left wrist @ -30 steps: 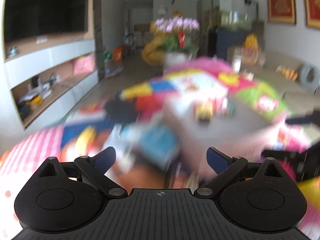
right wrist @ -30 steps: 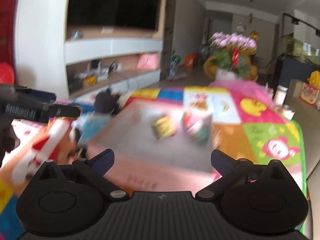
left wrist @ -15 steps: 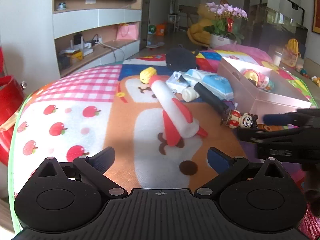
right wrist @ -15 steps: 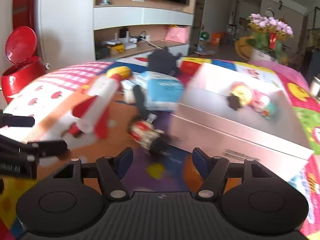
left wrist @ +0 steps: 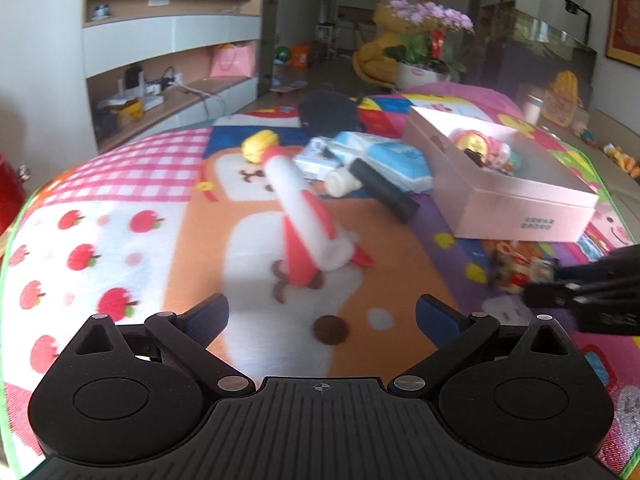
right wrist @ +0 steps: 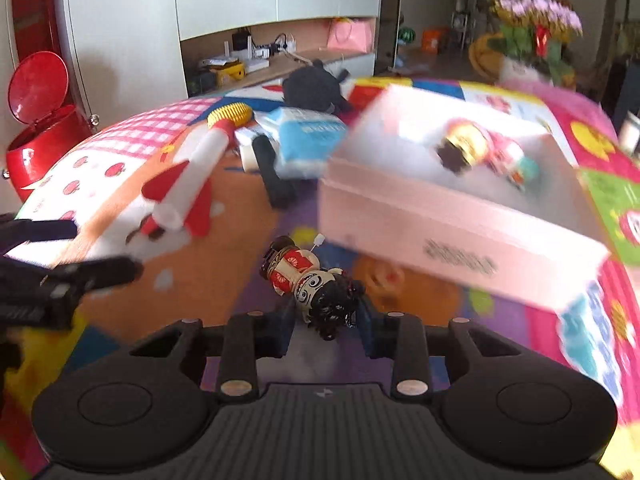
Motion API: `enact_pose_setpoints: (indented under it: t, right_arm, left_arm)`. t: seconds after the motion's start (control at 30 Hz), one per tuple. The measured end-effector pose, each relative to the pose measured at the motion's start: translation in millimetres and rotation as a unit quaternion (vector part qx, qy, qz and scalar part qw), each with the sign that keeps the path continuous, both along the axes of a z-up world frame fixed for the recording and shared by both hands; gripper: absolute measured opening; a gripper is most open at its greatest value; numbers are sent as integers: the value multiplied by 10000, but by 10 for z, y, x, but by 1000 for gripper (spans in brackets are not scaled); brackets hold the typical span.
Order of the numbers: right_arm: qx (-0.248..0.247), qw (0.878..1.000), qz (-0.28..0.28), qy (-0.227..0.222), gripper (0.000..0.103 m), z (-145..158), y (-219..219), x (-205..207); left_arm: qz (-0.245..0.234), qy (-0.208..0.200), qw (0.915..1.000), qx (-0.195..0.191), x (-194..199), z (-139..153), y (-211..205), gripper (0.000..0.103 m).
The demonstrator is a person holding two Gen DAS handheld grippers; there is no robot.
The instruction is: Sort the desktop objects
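Sorting toys on a patchwork play mat [left wrist: 120, 184], a person works two hand-held tongs beside a pink box [right wrist: 460, 236] that already holds a couple of small toys [right wrist: 484, 152]. Largest of the loose things, a white and red toy rocket [left wrist: 304, 216] lies on the mat ahead of the left tongs [left wrist: 320, 316], which stand wide apart and hold nothing. Behind the rocket sit a blue and white packet [left wrist: 392, 160], a black stick [left wrist: 384, 194] and a dark plush toy [left wrist: 328, 114]. Smallest of all, a doll [right wrist: 312, 284] with black hair and a red and white costume is pinched at the head by the right tongs [right wrist: 326, 326], drawn in close around it.

Judging by that hold, the risk is a slip: gripped only at the round head, with the body sticking out forward, the doll could swivel or drop if swung fast toward the box, or catch the box wall on the way over. Blur across the box suggests quick motion, which would make that likelier.

Only the right wrist view shows the grip itself and the red bin [right wrist: 36, 120] at the mat's edge. Only the left wrist view shows the rocket's full length, while the doll there is a smear at the tip of the right tongs.
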State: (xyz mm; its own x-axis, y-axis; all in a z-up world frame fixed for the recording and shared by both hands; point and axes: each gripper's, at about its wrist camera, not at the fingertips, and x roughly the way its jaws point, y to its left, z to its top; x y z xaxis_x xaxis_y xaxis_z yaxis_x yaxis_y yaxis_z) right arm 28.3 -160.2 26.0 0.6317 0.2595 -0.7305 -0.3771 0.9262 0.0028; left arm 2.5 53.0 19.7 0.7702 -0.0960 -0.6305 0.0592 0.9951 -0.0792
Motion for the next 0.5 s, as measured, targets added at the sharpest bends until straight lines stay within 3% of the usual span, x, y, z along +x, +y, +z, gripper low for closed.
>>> enact_pose_setpoints:
  t: [0.17,0.23,0.33,0.5]
  right_arm:
    - [-477,9971,-430,-401,35,36,-373,-197]
    - [-535,9929,-827,-668,59,30,-515,-209]
    - [-74,9878,-1365,-752,84,-8,-727,-204]
    - [908,9741,-1992,-561,91,-194,-939,-206]
  left_arm:
    - [-474,-229,9984,182,134,76,-273,102]
    - [-702,-478,9957,368,245,153,-383,102]
    - [-1036,-758,9891,722,480,231,-518,102]
    - [-1491,-561,9812,1088,989,151,-675,102]
